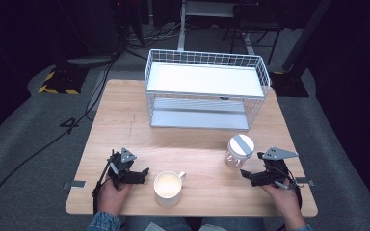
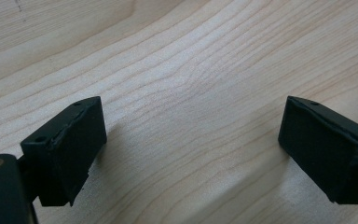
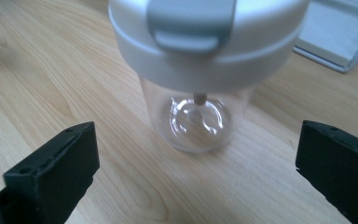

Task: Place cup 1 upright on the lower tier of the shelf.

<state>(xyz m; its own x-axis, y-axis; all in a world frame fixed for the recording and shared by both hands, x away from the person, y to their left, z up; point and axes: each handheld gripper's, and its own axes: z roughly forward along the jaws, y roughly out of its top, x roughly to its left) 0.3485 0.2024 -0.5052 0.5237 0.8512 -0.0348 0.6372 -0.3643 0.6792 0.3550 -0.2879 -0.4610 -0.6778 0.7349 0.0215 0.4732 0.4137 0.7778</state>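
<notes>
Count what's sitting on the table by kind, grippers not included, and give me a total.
White mug: 1
Clear jar with a white lid: 1
White wire shelf rack: 1
Total: 3

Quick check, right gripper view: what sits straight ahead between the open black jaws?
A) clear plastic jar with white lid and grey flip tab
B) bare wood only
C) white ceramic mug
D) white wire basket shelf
A: the right gripper has its jaws spread, and the clear plastic jar with a white lid and grey flip tab stands upright on the wooden table just ahead of them, not yet gripped.
</notes>
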